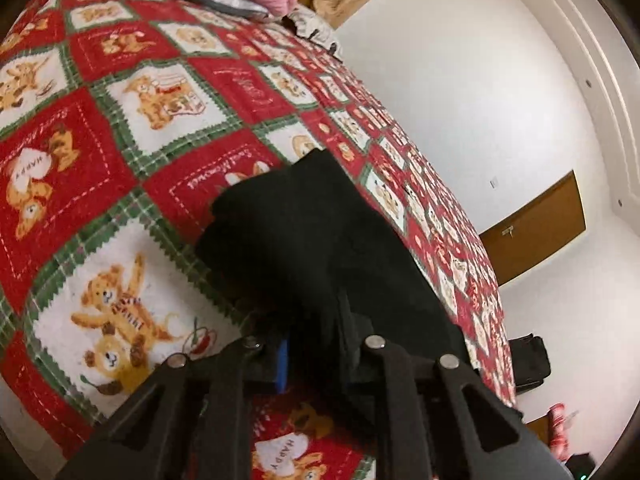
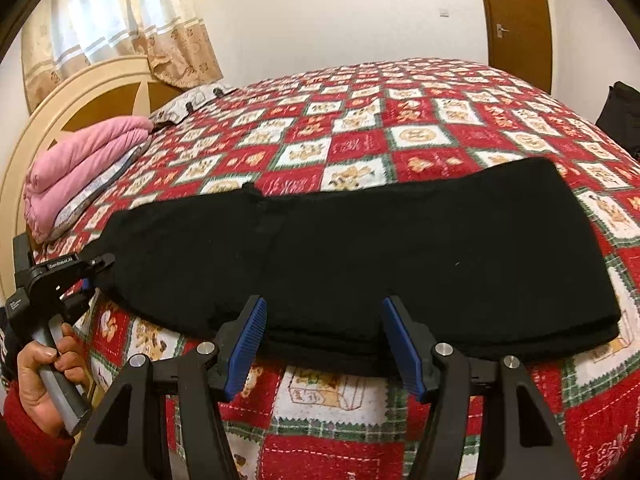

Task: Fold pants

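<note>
Black pants (image 2: 360,256) lie lengthwise, folded leg on leg, across a red, white and green teddy-bear quilt (image 2: 360,136). My right gripper (image 2: 322,344) is open, its blue pads either side of the pants' near edge at mid length. My left gripper (image 2: 94,270) is at the pants' left end, held by a hand. In the left wrist view the left gripper (image 1: 316,356) is shut on the end of the pants (image 1: 320,240), with black cloth bunched between its fingers.
A folded pink blanket (image 2: 76,168) lies at the head of the bed by a cream headboard (image 2: 80,92). A black bag (image 2: 620,116) stands beyond the bed's right side. A brown door (image 2: 516,20) is in the far wall.
</note>
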